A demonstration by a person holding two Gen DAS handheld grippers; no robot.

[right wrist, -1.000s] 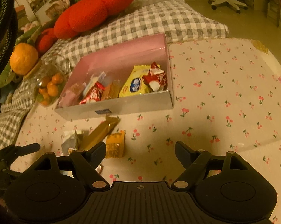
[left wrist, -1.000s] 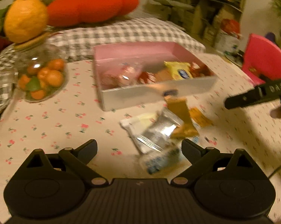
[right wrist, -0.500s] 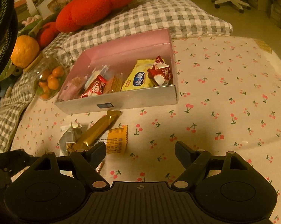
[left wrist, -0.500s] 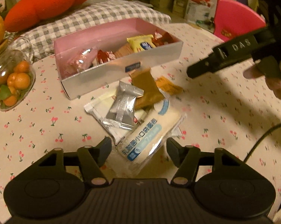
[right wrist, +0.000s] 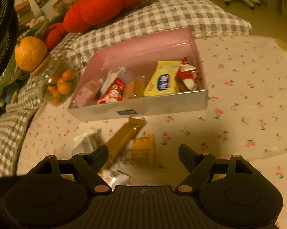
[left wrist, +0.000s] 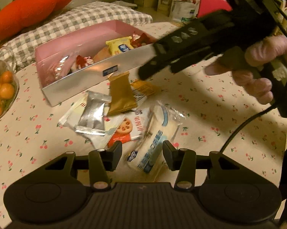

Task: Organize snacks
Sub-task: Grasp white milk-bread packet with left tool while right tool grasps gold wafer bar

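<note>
My left gripper (left wrist: 142, 150) is low over the snack pile, its jaws closing around a white-and-blue packet (left wrist: 154, 137) that lies between them; a thin gap still shows at the left finger. Beside it lie a cracker packet (left wrist: 124, 127), a silver packet (left wrist: 92, 112), a gold bar (left wrist: 120, 93) and an orange packet (left wrist: 143, 87). The pink box (left wrist: 76, 80) with a silver front wall holds several snacks. My right gripper (right wrist: 143, 150) hangs open above the gold bar (right wrist: 124, 139) and orange packet (right wrist: 143, 148), just short of the box (right wrist: 162, 106).
A glass jar of small oranges (left wrist: 2, 91) stands left of the box on the cherry-print cloth. A checked cushion (left wrist: 76, 21) and a red plush (right wrist: 105, 3) lie behind. A hand (left wrist: 261, 61) holds the right gripper (left wrist: 153, 64), and its cable (left wrist: 238, 129) trails at the right.
The left jaws have narrowed from wide apart to close around the white-and-blue packet, and the view has rolled. The right gripper has slid left over the pile, nearer the box front.
</note>
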